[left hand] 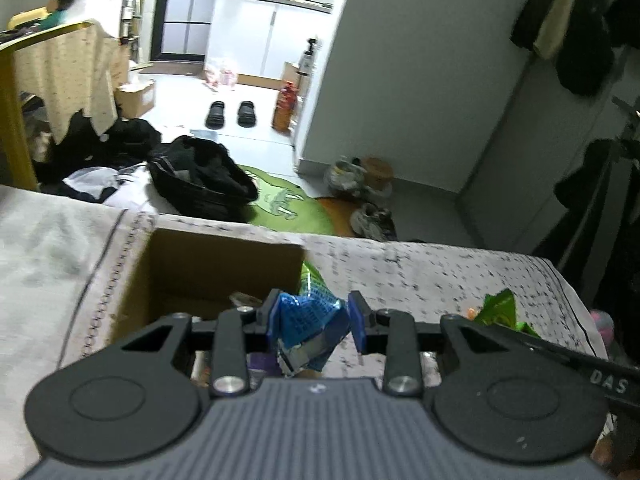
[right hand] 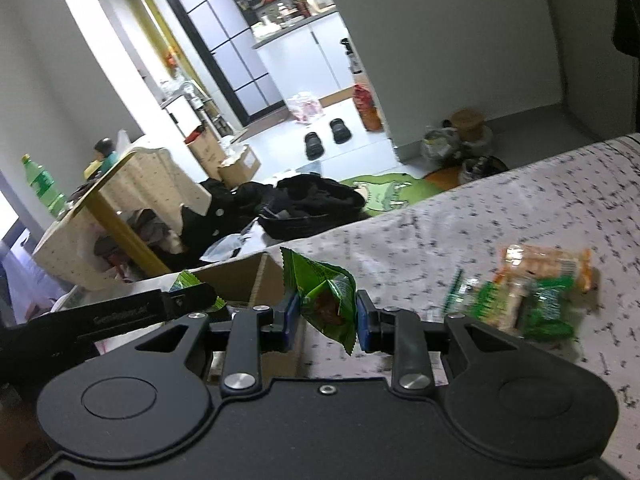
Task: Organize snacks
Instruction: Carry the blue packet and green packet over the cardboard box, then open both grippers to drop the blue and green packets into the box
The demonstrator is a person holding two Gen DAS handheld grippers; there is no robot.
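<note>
Both grippers tilt downward over a bed covered in a speckled sheet. The left gripper pinches a crumpled blue snack packet between its blue pads, just beside the near right corner of an open cardboard box near the bed's far edge. The right gripper pinches a green snack packet next to the box's right wall. More snack packets lie blurred on the sheet to the right; their labels cannot be read. The box's contents are mostly hidden behind the left gripper.
</note>
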